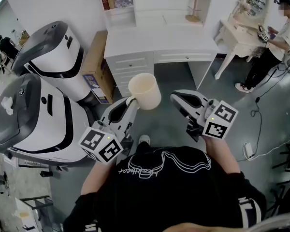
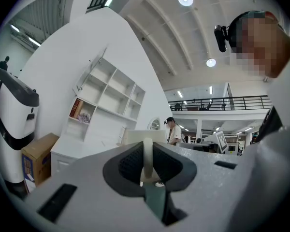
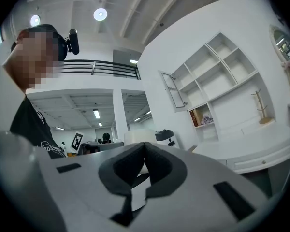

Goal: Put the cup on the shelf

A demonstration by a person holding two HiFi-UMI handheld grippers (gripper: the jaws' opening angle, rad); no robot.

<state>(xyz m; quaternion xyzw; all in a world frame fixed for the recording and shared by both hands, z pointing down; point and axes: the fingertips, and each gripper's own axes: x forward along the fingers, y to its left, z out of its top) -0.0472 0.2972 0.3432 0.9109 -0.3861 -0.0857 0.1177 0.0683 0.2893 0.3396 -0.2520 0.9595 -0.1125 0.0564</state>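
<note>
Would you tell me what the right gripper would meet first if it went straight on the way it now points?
Probably the cup, held by its handle in the left gripper; it shows right behind the right gripper's shut tips, though depth is unclear.

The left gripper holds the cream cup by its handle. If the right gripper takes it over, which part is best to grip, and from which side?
Probably the rim of the cup, opposite the handle that the left gripper clamps. The mouth faces up and is open, so one jaw can go inside. Come from the right, after opening the shut right gripper.
</note>
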